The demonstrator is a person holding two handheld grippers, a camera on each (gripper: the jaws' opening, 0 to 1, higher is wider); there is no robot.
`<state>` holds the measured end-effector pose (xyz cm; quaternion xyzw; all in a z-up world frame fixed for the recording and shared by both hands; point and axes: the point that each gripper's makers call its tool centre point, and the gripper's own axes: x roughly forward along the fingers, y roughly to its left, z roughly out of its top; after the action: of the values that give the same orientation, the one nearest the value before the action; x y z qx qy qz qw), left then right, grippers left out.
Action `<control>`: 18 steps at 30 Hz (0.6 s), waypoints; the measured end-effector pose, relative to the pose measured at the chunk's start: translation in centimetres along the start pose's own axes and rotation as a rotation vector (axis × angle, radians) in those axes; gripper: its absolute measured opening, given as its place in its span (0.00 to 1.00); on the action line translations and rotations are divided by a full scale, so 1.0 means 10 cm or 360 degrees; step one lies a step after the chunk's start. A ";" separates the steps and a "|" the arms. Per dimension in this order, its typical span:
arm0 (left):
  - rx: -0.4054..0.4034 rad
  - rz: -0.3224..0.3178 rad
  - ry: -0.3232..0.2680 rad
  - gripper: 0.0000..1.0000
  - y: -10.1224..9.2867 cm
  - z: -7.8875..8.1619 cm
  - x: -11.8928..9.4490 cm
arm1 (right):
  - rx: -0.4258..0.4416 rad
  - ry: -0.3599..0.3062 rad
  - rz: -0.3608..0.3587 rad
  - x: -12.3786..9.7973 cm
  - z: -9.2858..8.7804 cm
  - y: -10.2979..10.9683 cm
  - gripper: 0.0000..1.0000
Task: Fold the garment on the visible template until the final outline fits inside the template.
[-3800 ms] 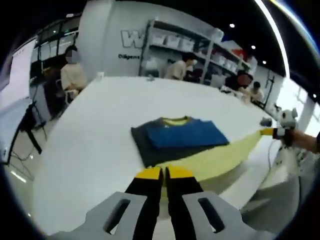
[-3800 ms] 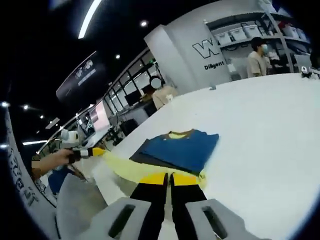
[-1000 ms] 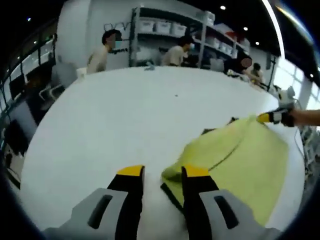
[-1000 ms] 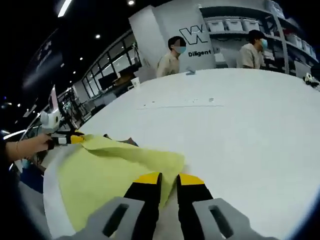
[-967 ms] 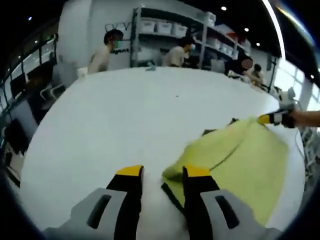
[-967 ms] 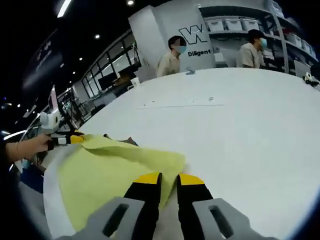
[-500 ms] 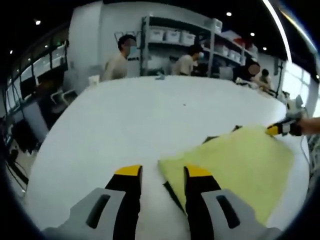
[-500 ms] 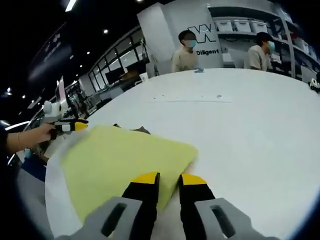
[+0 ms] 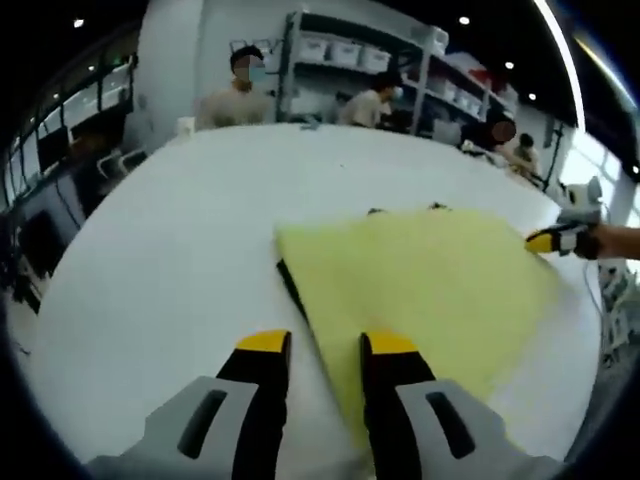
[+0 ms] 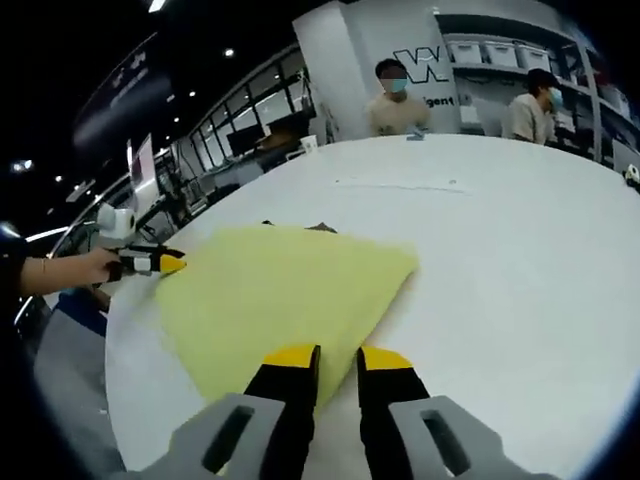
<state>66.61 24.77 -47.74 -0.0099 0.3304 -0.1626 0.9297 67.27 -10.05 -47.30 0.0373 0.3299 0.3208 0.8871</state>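
A pale yellow-green sheet lies flat on the white table. It covers the garment, of which a dark edge peeks out at the sheet's left side and small dark bits at its far edge. My left gripper is open at the sheet's near corner, its right jaw over the sheet. My right gripper is open at the sheet's near edge. Each gripper also appears in the other's view, held by a hand beside the sheet: the right gripper and the left gripper.
The wide white table stretches beyond the sheet. Several people sit or stand at its far side, with shelves of bins behind them. The table's edge runs close by the sheet on the hand's side.
The yellow sheet, held up by both shut grippers beside the folded blue garment, was drawn over it and laid flat. Both grippers have let go and stand open.
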 end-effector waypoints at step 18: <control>-0.0309 -0.0212 -0.0036 0.12 -0.17 -0.41 -0.48 | 0.0056 0.0043 0.0108 -0.26 -0.31 0.39 0.08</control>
<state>60.06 24.98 -47.79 -0.1238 0.3327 -0.1913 0.9151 61.73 -8.97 -47.19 0.0596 0.3461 0.3454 0.8703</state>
